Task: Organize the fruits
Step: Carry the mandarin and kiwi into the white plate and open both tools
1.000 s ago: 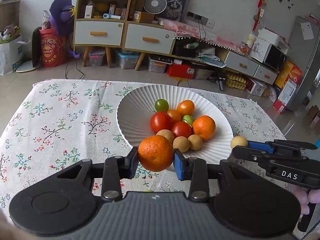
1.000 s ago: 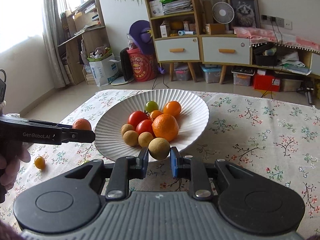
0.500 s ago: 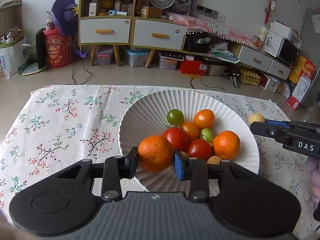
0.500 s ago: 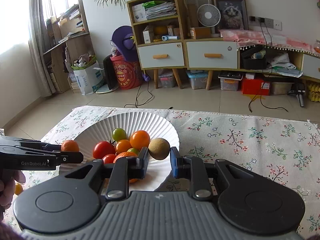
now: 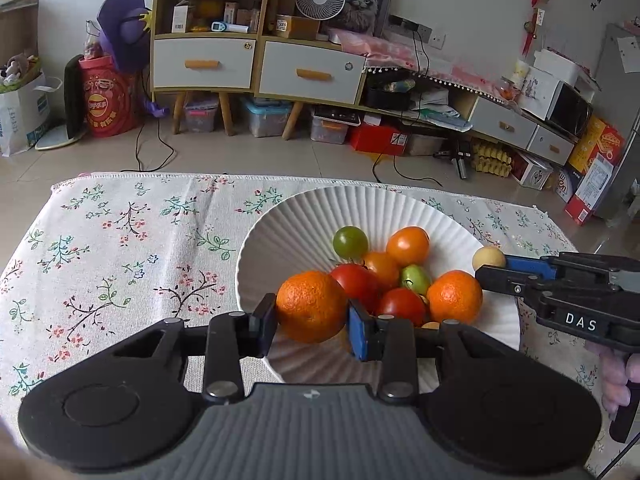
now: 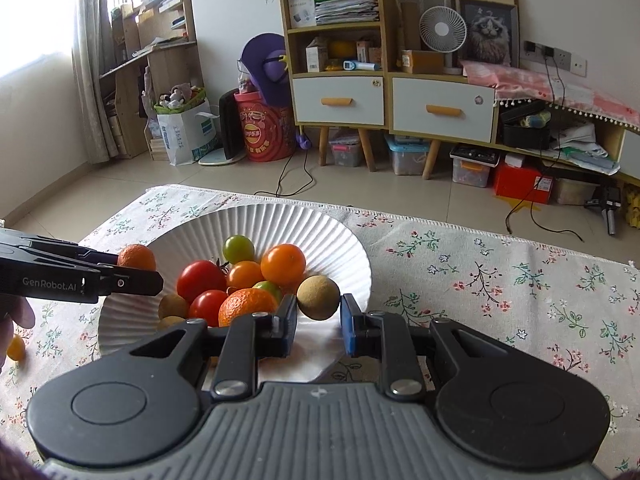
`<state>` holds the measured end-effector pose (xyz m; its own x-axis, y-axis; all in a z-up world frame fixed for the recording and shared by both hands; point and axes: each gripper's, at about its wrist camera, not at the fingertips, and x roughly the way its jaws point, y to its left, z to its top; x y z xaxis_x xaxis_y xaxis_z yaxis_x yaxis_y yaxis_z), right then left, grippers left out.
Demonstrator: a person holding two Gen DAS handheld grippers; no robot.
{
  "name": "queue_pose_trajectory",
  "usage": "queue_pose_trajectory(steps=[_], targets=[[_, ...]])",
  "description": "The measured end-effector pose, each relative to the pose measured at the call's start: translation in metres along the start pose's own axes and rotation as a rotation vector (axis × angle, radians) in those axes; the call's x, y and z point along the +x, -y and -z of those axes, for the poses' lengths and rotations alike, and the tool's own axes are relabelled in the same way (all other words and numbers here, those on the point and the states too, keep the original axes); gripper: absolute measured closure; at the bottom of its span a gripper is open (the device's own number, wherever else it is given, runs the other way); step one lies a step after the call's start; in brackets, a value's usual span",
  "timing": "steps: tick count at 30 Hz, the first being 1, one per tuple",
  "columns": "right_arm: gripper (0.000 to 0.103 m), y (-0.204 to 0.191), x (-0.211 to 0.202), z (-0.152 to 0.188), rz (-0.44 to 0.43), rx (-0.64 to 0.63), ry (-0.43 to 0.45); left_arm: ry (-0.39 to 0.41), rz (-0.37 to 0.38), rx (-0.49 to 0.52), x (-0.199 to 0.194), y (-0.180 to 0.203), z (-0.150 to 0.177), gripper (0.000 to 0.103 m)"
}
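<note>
Fruit fills both views. From the left wrist camera we see the left gripper [image 5: 311,326] pointing forward and down over the near rim of the white ribbed bowl [image 5: 288,216], its jaws clenched on a large orange [image 5: 311,306] that hangs just above the bowl's near-left part. Inside the bowl lie a second orange [image 5: 455,297], two red tomatoes [image 5: 356,282], a green tomato [image 5: 350,242], a smaller green one [image 5: 416,278] and two orange tomatoes [image 5: 407,246], all bunched toward the middle. The bowl stands on the floral cloth [image 5: 120,240] that covers the counter, nearer its far edge and right of centre. At the right, the right gripper [image 5: 490,266] reaches in sideways over the bowl's right rim, with a pale round fruit at its tip; part of the hand [image 5: 618,376] behind it shows at the right edge.

From the right wrist camera we see the right gripper [image 6: 318,314] angled down over the bowl's [image 6: 280,220] near-right rim, jaws grasping a tan longan [image 6: 318,297]. More longans [image 6: 173,306] lie among the tomatoes at the bowl's near-left side. The left gripper [image 6: 138,268] comes in level from the left edge, the orange [image 6: 137,257] at its tip by the bowl's left rim. A small yellow tomato [image 6: 16,347] lies on the cloth [image 6: 500,280] near the counter's left edge, apart from the bowl.
</note>
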<state>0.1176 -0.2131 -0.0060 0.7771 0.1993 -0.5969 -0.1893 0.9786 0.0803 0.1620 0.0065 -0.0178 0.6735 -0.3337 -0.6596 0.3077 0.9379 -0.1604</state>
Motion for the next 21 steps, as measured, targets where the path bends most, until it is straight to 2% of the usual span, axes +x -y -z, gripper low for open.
queue_pose_trajectory(steps=[8, 11, 15, 21], targets=[[0.081, 0.001, 0.001, -0.001, 0.004, 0.004, 0.003, 0.002, 0.004, 0.0, 0.001, -0.002, -0.002, 0.065], [0.075, 0.002, -0.001, -0.002, 0.003, 0.011, 0.012, -0.005, 0.012, -0.005, 0.0, -0.003, -0.003, 0.064], [0.073, 0.002, -0.004, -0.003, -0.005, 0.016, 0.014, -0.001, 0.018, -0.018, -0.003, -0.004, -0.003, 0.056], [0.062, -0.001, -0.011, -0.003, -0.007, 0.019, 0.019, 0.006, 0.025, -0.016, -0.01, -0.003, -0.003, 0.039]])
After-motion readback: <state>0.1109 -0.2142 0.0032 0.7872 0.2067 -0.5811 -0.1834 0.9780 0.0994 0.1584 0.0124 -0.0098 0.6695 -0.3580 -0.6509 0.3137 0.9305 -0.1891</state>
